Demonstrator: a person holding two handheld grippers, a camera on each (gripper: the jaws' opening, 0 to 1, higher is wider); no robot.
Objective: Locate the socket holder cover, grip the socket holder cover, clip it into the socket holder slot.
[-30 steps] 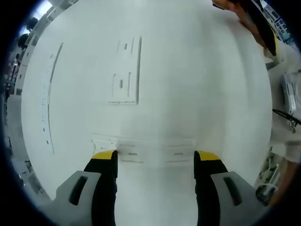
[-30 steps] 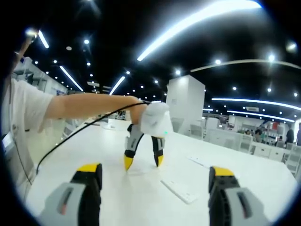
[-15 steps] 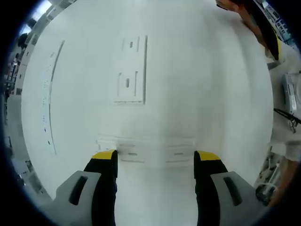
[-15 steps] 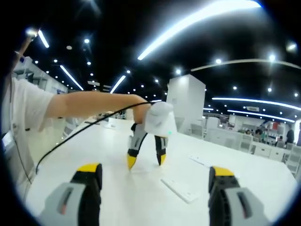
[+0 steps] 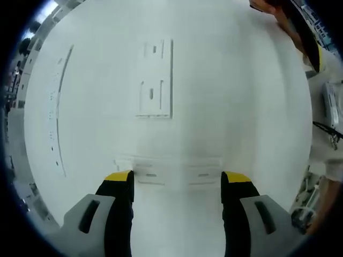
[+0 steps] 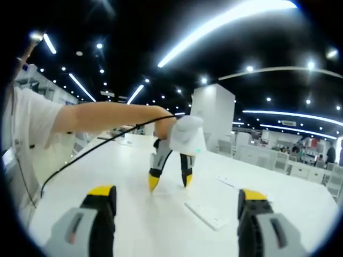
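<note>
Here the left claw hangs over the white desk with jaws wide apart and empty, so that the flat white socket holder cover in the upper middle of the left gripper view lies in plain sight for locating. The right claw, likewise spread and empty, waits low at the bottom of its view, probably in reserve, with a second white plate lying on the desk between its jaws.

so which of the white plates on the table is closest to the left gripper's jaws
The wide white plate lying crosswise just past the left gripper, spanning its open jaws. The upright rectangular plate lies farther up the table, and the long thin strip is off to the side.
</note>
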